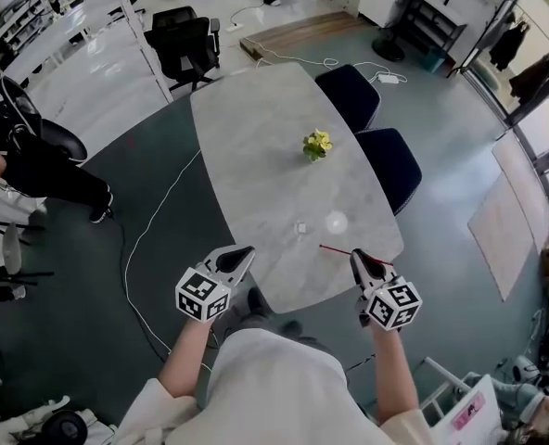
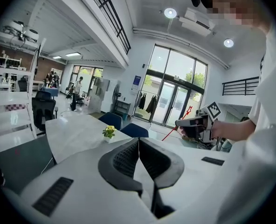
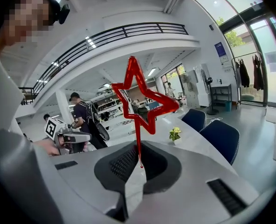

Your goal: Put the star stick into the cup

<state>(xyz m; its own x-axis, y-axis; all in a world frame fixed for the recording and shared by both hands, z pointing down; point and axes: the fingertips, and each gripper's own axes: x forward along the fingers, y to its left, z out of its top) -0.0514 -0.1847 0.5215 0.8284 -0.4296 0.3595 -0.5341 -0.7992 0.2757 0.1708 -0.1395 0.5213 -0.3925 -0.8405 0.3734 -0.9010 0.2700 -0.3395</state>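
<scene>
The right claw point(image 3: 139, 149) is pinched shut on the star stick point(image 3: 142, 97), held over the counter's point(image 1: 256, 156) near edge. Best to tip the stick upright above the cup point(image 1: 337, 222), just beyond, then lower slowly. The left claw point(image 2: 139, 143) is closed and empty.

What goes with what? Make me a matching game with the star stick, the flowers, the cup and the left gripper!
Things:
1. star stick
2. flowers
3. cup
4. left gripper

Matches:
A. shut, holding nothing
B. yellow, at the middle of the table
C. red, pinched in the right gripper
D. standing on the table, just ahead of the right gripper

Pairs: 1-C, 2-B, 3-D, 4-A
</scene>
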